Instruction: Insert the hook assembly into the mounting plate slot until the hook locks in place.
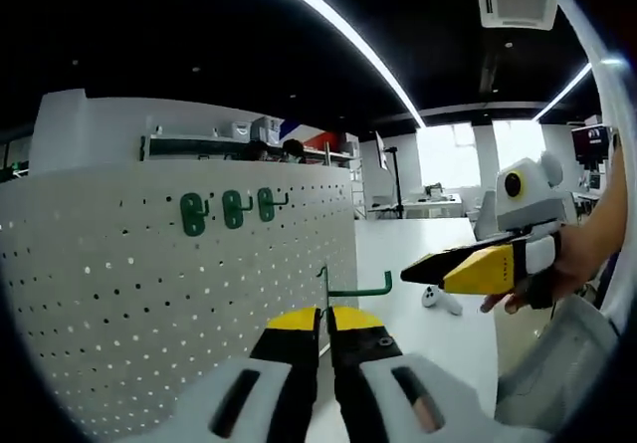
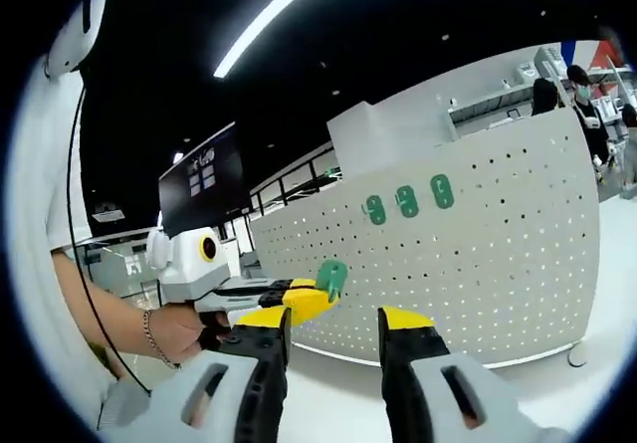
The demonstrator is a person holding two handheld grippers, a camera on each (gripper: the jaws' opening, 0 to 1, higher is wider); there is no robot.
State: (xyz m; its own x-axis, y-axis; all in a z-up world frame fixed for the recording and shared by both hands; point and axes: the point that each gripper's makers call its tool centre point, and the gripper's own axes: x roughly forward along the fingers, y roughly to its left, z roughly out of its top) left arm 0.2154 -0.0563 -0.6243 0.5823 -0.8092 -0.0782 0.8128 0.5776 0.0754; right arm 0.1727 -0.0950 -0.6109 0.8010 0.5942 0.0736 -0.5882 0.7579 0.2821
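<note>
We see the green wire hook with its flat plastic base (image 1: 350,289) pinched between the closed yellow tips of our left gripper (image 1: 325,320), held near the white perforated metal pegboard (image 1: 119,294). Three matching green hooks (image 1: 229,209) already sit in the board. Our right gripper (image 2: 333,326) has its jaws spread, holding nothing.

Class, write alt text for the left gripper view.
The left gripper is shut on a green metal hook beside a white perforated pegboard already carrying three green hooks. The right gripper hovers nearby.
</note>
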